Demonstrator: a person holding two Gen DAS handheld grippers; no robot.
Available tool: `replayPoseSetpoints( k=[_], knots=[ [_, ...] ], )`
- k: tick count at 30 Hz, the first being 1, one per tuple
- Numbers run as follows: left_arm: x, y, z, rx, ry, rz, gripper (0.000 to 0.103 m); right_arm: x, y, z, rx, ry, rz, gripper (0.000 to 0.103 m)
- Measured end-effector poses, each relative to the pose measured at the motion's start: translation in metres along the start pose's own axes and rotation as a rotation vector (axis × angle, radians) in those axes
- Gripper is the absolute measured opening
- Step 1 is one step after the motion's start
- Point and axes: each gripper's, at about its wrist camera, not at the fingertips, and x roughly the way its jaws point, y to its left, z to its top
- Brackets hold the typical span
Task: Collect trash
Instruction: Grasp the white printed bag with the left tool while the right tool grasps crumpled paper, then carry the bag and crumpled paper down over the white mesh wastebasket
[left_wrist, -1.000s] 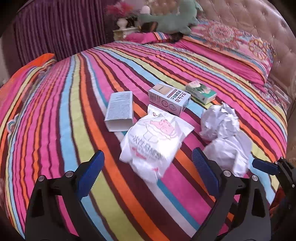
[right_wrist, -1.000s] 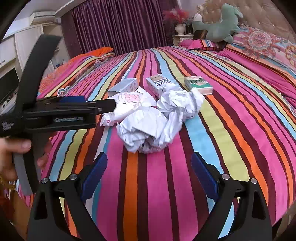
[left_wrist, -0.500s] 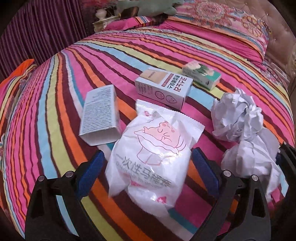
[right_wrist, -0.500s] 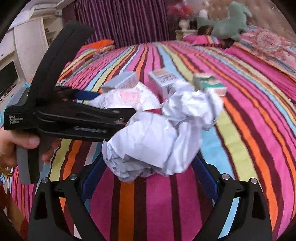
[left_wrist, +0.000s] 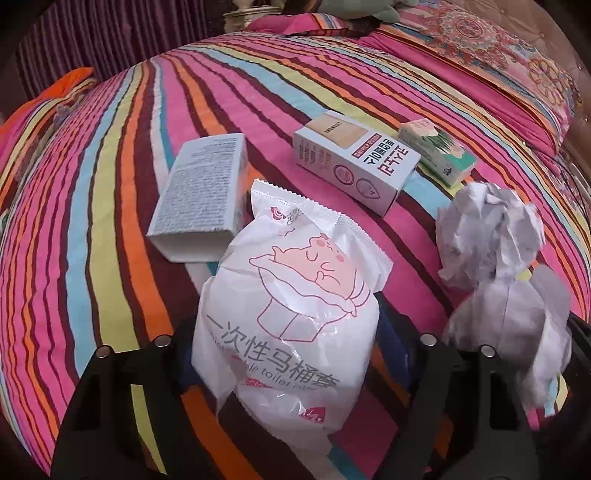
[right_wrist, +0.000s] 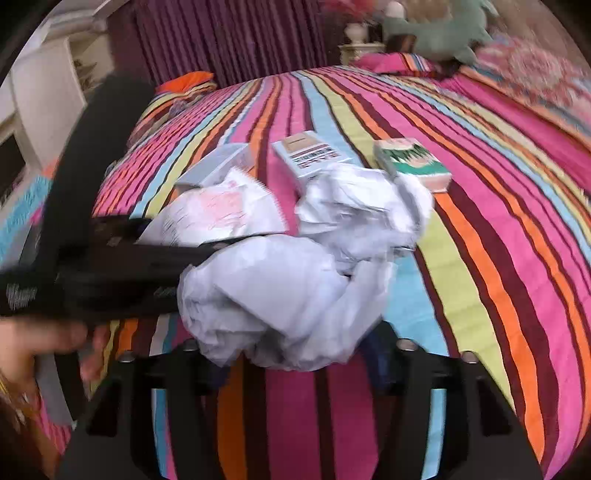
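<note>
A white plastic packet with a pink pig print (left_wrist: 291, 325) lies on the striped bedspread, and my left gripper (left_wrist: 291, 354) is shut on its lower half. My right gripper (right_wrist: 291, 350) is shut on a crumpled white paper ball (right_wrist: 280, 295); a second crumpled paper ball (right_wrist: 362, 210) touches it behind. Both balls show at the right of the left wrist view (left_wrist: 491, 236). The left gripper's black body (right_wrist: 110, 273) crosses the right wrist view at left.
A grey open carton (left_wrist: 203, 195), a white carton with red print (left_wrist: 354, 158) and a green-white box (left_wrist: 436, 147) lie just beyond. Pillows (left_wrist: 498, 48) and a plush toy (right_wrist: 439, 33) are at the bed's head. The bed edge drops off left.
Both grippers moved forward and down and closed: the left onto the pig-print packet, the right onto the near paper ball. One second ago both were open and short of them.
</note>
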Motion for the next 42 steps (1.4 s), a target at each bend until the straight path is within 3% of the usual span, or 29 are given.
replayPoseSetpoints(
  k=[5, 15, 28, 34, 42],
  knots=[
    [-0.013, 0.004, -0.014, -0.052, -0.010, -0.023, 0.073, -0.013, -0.013, 0.001, 0.066, -0.003, 0.081, 0.047],
    [-0.059, 0.007, -0.068, -0.209, -0.072, -0.044, 0.073, -0.052, -0.019, -0.034, 0.078, -0.006, 0.130, 0.047],
    [-0.121, -0.021, -0.146, -0.260, -0.106, -0.059, 0.073, -0.091, -0.025, -0.074, 0.113, -0.006, 0.133, 0.047],
    [-0.157, -0.041, -0.180, -0.235, -0.135, -0.049, 0.073, -0.119, -0.028, -0.094, 0.118, -0.025, 0.123, 0.047],
    [-0.191, -0.067, -0.243, -0.237, -0.110, -0.071, 0.073, -0.148, -0.018, -0.133, 0.076, -0.006, 0.122, 0.047]
  ],
)
